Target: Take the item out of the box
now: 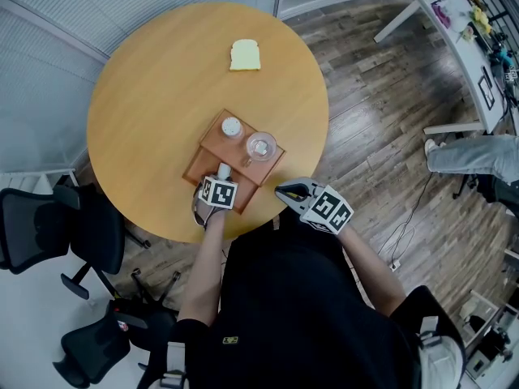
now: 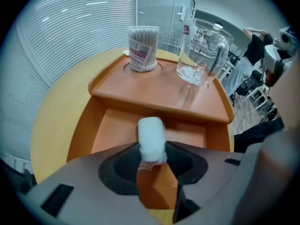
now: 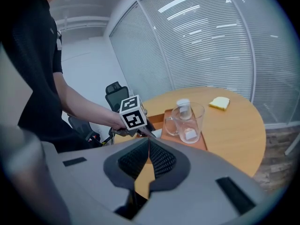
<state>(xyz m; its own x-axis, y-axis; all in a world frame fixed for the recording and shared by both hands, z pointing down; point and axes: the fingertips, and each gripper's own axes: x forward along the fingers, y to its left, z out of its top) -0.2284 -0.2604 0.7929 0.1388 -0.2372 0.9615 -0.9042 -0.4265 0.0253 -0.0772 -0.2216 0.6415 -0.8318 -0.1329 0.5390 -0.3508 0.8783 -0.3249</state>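
Gauze roll is clamped by left gripper in near compartment of box, long axis along the jaws; right gripper, closed and empty, is held off right.

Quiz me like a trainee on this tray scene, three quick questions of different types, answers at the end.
1. True or false: the right gripper has its jaws together with nothing in them.
2. What is the left gripper shut on? A) bread B) white roll C) nothing
3. Which two things stand on the raised part of the tray?

Key
1. True.
2. B.
3. The swab jar and the mug.
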